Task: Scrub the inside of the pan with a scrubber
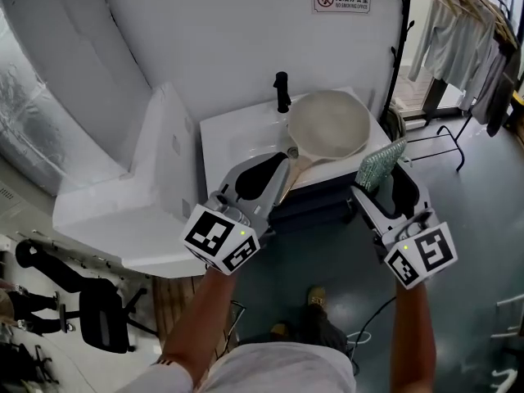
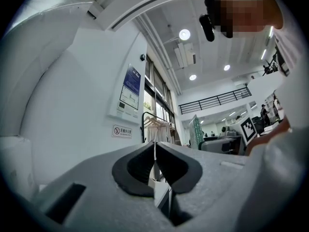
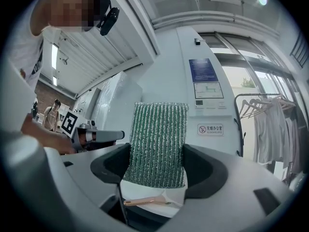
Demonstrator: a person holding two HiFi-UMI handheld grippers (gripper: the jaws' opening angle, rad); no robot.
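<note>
A cream pan with a wooden handle lies in the white sink, its inside facing up. In the head view my left gripper hovers just left of the handle, apart from it. Its jaws are shut with nothing between them, as the left gripper view also shows. My right gripper is to the right of the pan, near the sink's front right corner. It is shut on a green scrubber that sticks up out of the jaws. The pan handle shows below the scrubber.
A black faucet stands at the back of the sink. A white slanted block adjoins the sink on the left. A clothes rack stands at the right, a black office chair at the lower left.
</note>
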